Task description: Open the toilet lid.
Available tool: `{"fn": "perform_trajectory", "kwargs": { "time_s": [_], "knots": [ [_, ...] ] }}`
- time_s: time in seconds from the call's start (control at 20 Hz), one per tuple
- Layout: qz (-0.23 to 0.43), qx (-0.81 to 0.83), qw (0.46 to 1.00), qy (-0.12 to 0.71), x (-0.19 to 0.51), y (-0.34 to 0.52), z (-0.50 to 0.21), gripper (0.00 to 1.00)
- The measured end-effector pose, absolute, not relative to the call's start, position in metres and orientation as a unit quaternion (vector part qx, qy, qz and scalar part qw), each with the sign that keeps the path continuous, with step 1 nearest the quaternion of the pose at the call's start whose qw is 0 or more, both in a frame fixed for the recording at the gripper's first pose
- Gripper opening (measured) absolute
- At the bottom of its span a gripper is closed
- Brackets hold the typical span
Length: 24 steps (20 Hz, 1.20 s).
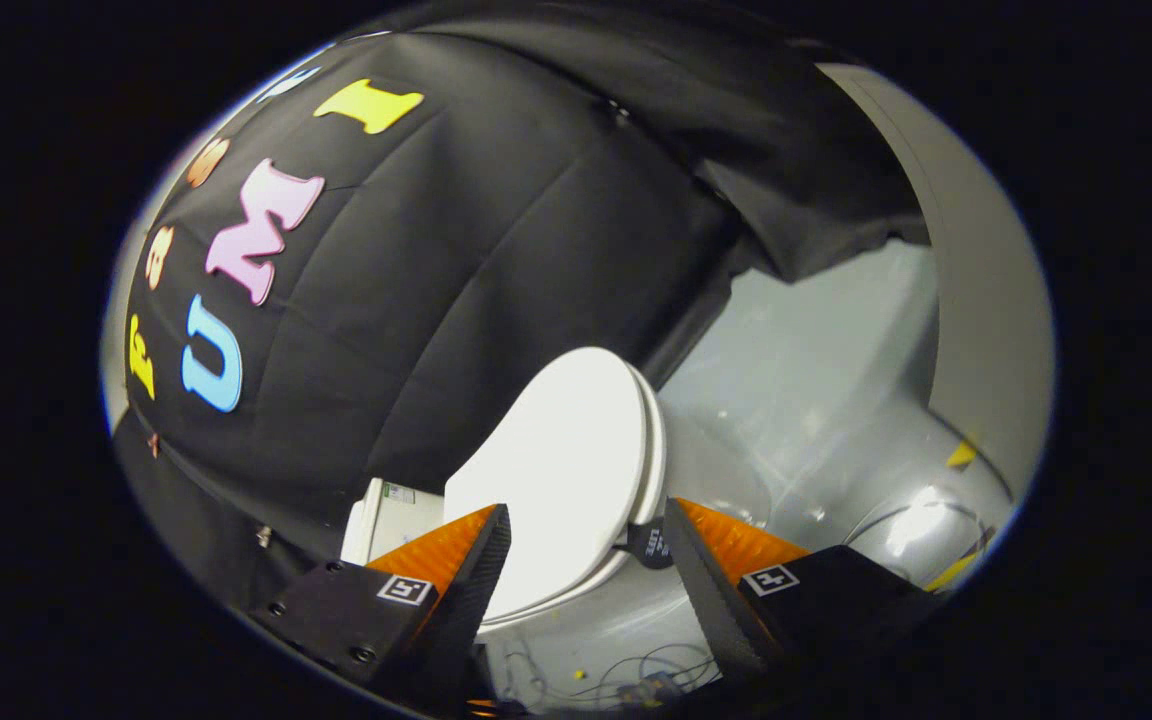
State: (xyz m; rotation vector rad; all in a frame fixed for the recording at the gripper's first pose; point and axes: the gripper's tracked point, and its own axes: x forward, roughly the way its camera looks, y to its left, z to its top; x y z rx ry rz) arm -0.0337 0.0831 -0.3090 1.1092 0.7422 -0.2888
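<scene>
The white toilet lid (561, 470) appears as a smooth oval just ahead of my fingers, lying over the seat (654, 455), whose edge peeks out along one side. Under them is the white bowl (546, 600), and the tank (386, 520) stands behind the lid against the black cloth. A small black tab (650, 545) sticks out from the lid's rim, close to one fingertip. My gripper (586, 530) is open, its fingers set wide apart with the near part of the lid between them. I cannot tell whether either finger touches the lid.
Black cloth (456, 260) hangs close behind the toilet. Grey shiny floor (796, 400) spreads beyond the lid, with yellow tape marks (961, 455). A pale wall panel (986, 300) stands at the far side. Thin cables (626, 675) lie on the floor under the fingers.
</scene>
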Motion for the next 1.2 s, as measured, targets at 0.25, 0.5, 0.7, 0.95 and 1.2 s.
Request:
{"fn": "perform_trajectory", "kwargs": {
  "time_s": [0.25,0.5,0.7,0.95,1.2],
  "knots": [
    [-0.167,0.602,0.687,0.370,-0.049,0.097,-0.352,0.96],
    [-0.205,0.623,0.662,0.363,-0.052,0.089,-0.380,0.72],
    [-0.205,0.647,0.634,0.370,-0.050,0.097,-0.388,0.35],
    [-0.191,0.660,0.591,0.423,-0.052,0.126,-0.405,0.35],
    [-0.179,0.629,0.631,0.418,-0.051,0.116,-0.398,0.06]
  ]
}}
